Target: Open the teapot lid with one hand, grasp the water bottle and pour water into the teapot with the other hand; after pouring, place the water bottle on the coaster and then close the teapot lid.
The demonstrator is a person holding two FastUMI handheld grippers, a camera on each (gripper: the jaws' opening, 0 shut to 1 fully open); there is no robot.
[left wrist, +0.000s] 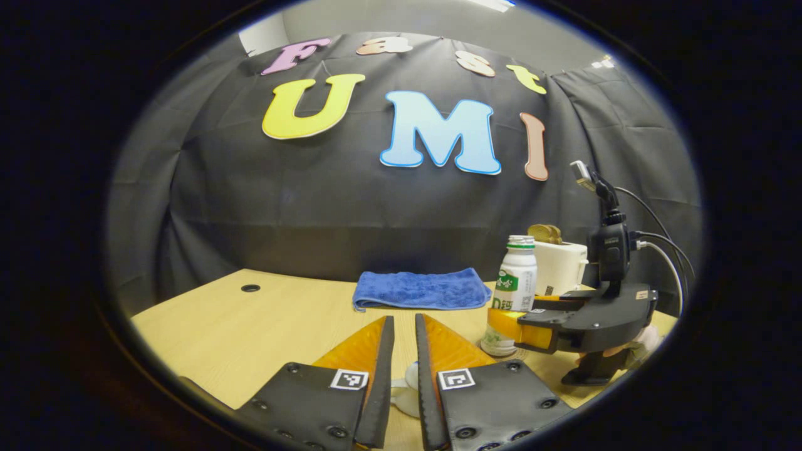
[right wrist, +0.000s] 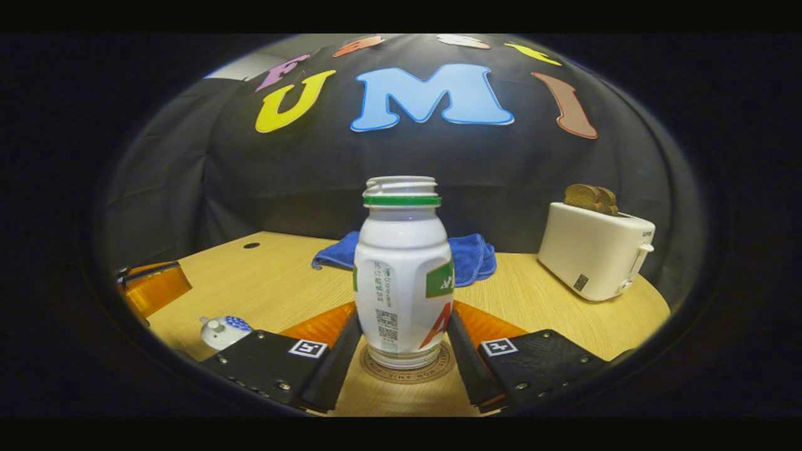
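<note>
Right gripper (right wrist: 401,347) sat clamped round the lower body of the water bottle (right wrist: 402,275), both fingers pressed on its sides; bottle stood upright on the round coaster (right wrist: 432,373), cap off, open neck up. In the left gripper view that same bottle (left wrist: 515,294) was at about 3 o'clock, held by the right gripper (left wrist: 532,322). Left gripper (left wrist: 404,357) had its fingers nearly together with a thin gap; something small and white, probably the teapot lid (left wrist: 408,388), showed low between them, but whether they pinched it I cannot tell. In the right gripper view the teapot (right wrist: 220,331) sat at roughly 8 o'clock, white with a blue patch and a knob on top, well apart from the bottle. Blue towel (right wrist: 473,257) at 12 o'clock behind the bottle, toaster (right wrist: 595,257) at 2 o'clock. Risks, as I judged them: bottle was uncapped, so a tilt on release or a finger dragging as the fingers parted could tip and spill it; it looked centred on the coaster but the far edge was hidden; if the lid grip was loose, the lid could slip or land crooked on the pot
</note>
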